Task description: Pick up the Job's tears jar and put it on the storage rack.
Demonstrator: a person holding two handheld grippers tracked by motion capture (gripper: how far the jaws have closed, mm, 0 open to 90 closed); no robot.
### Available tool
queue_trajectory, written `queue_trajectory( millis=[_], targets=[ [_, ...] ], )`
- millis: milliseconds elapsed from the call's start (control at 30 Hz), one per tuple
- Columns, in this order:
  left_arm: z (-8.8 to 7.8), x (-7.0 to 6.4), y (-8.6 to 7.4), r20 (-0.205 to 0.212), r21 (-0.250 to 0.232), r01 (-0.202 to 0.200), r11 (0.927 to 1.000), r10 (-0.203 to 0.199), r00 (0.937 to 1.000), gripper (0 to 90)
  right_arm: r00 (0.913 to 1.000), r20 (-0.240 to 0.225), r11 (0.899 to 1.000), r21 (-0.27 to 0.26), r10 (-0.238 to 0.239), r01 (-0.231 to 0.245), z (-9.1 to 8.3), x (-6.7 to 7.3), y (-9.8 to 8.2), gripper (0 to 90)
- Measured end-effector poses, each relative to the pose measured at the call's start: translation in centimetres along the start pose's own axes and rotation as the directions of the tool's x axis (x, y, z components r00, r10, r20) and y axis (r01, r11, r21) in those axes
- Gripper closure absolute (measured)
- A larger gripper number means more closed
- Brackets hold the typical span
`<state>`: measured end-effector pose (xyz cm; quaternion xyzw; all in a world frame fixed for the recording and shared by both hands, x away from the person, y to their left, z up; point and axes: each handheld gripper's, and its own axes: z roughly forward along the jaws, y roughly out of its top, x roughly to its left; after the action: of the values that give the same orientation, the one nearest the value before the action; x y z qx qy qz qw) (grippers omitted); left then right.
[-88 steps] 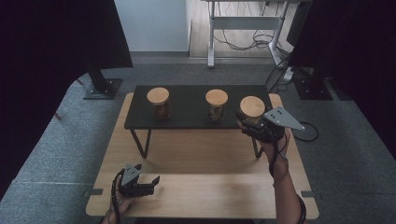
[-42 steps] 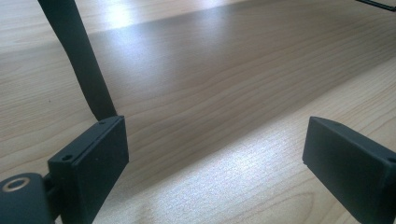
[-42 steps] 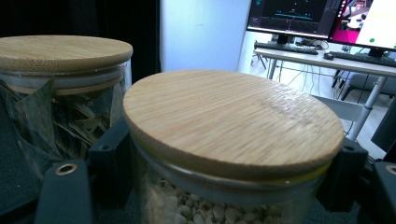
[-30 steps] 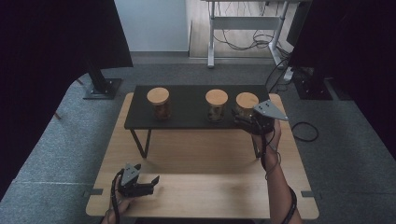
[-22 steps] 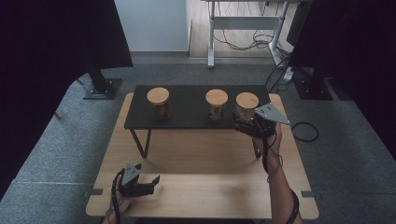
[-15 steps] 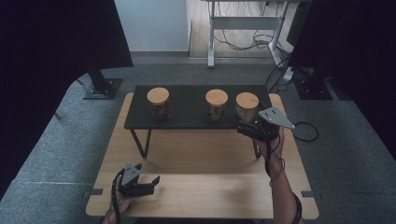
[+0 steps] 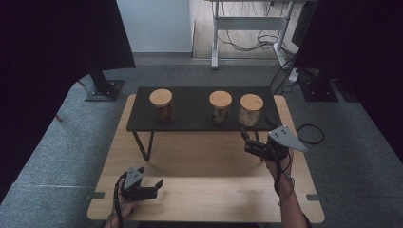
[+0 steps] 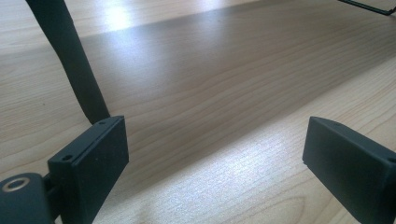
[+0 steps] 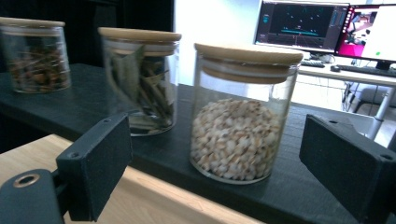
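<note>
A low black shelf [image 7: 190, 116] stands on thin legs across the far half of a light wooden table [image 7: 204, 190], and three glass jars with round wooden lids stand in a row on it. In the high view the jar of pale grains [image 7: 250, 110] is the one at the 3 o'clock end of the row, the jar of leaves [image 7: 220, 107] stands in the middle, just beside it and apart from it, and the jar of brown bits [image 7: 161, 104] stands well apart at the 9 o'clock end. The right gripper [image 7: 249, 140] hangs over the table at about 6 o'clock from the grain jar, close to the shelf's front edge and pointing toward 10 o'clock, with a grey three-cornered plate on its top and the person's forearm coming up from the bottom edge. Its jaws have just been opening and now stand wide apart with nothing between them; in the right gripper view the grain jar [image 9: 243, 112] sits upright ahead, framed by the two black pads but clear of both, with the leaf jar [image 9: 140, 79] at its 9 o'clock and the third jar [image 9: 35, 53] farther that way. The left gripper [image 7: 160, 186] rests low near the table's front edge, at about 7 o'clock from the shelf, pointing toward 3 o'clock. Its jaws are spread and empty, and the left gripper view shows bare wood between them and a black shelf leg [image 8: 70, 56] at 11 o'clock.
</note>
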<state>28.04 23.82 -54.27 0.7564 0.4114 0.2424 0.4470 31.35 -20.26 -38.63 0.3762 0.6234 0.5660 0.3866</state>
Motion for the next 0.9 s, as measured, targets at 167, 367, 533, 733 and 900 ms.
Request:
queue_trajectory(
  millis=[167, 367, 533, 733, 900],
  targets=[
    [0.0, -0.1, 0.0, 0.002, 0.0, -0.006, 1.0, 0.006, 1.0, 6.3, 0.9997, -0.024, 1.0, -0.018, 0.002, -0.003, -1.4, 0.9, -0.7, 9.1],
    [-0.1, -0.2, 0.0, 0.002, -0.002, -0.007, 1.0, 0.007, 1.0, 6.3, 0.9989, -0.045, 0.999, -0.038, 0.013, -0.015, -3.2, 1.6, -1.6, 9.2],
    [-0.2, -0.1, 0.0, 0.001, -0.004, -0.004, 1.0, 0.004, 1.0, 6.4, 0.9977, -0.065, 0.999, -0.036, 0.019, -0.021, -4.5, 2.0, -2.7, 9.6],
    [-0.2, -0.1, 0.0, 0.001, -0.002, -0.003, 1.0, 0.003, 1.0, 6.3, 0.9955, -0.082, 0.998, -0.024, 0.048, -0.05, -6.0, 2.4, -4.9, 9.7],
    [-0.2, 0.0, -0.1, 0.0, 0.0, -0.003, 1.0, 0.003, 1.0, 6.3, 0.9936, -0.087, 0.997, -0.005, 0.072, -0.073, -6.7, 2.8, -6.6, 9.6]
  ],
)
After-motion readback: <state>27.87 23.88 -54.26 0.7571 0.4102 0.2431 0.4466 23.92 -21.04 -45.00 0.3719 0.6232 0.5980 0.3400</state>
